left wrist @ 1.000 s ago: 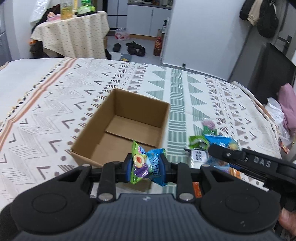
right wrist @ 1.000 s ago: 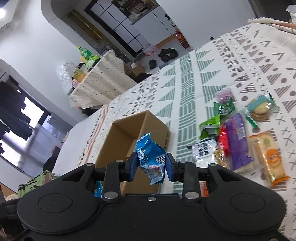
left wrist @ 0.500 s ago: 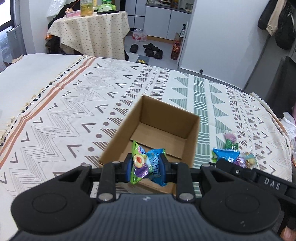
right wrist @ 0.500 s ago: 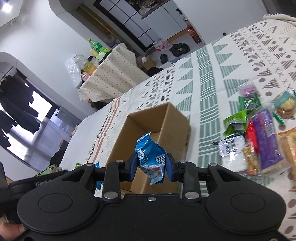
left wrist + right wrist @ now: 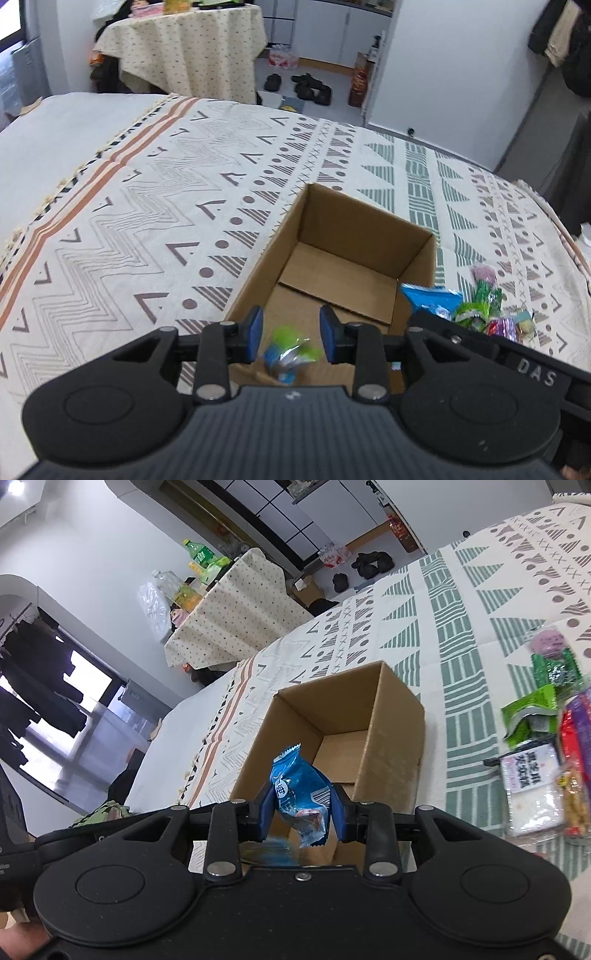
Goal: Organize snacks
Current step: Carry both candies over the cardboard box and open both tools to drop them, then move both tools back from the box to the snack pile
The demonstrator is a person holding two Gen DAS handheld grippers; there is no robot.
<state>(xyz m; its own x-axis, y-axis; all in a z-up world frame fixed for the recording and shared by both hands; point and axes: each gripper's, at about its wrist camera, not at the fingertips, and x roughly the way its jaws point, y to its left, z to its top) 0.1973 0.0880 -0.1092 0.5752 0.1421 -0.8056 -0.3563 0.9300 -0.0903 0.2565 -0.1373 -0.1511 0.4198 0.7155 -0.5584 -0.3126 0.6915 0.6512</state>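
Note:
An open cardboard box (image 5: 362, 229) sits on the patterned bedspread (image 5: 147, 206). My left gripper (image 5: 291, 328) hangs over the box's near end with its jaws opening. A green and blue snack packet (image 5: 290, 352), blurred, lies loose just below them, clear of both pads. In the right wrist view my right gripper (image 5: 302, 808) hovers at the near rim of the box (image 5: 391, 731). Its jaws are starting to open, but the pads still touch the upright blue snack packet (image 5: 299, 786) between them.
Several loose snack packets (image 5: 535, 775) lie on the bedspread to the right of the box. Behind the bed stand a table with a dotted cloth (image 5: 192, 48) bearing bottles, shoes (image 5: 306, 86) on the floor, and a white wall.
My left jaws have opened and let the green and blue packet drop toward the box floor. Both grippers have moved closer over the box. The right one still holds its blue packet.

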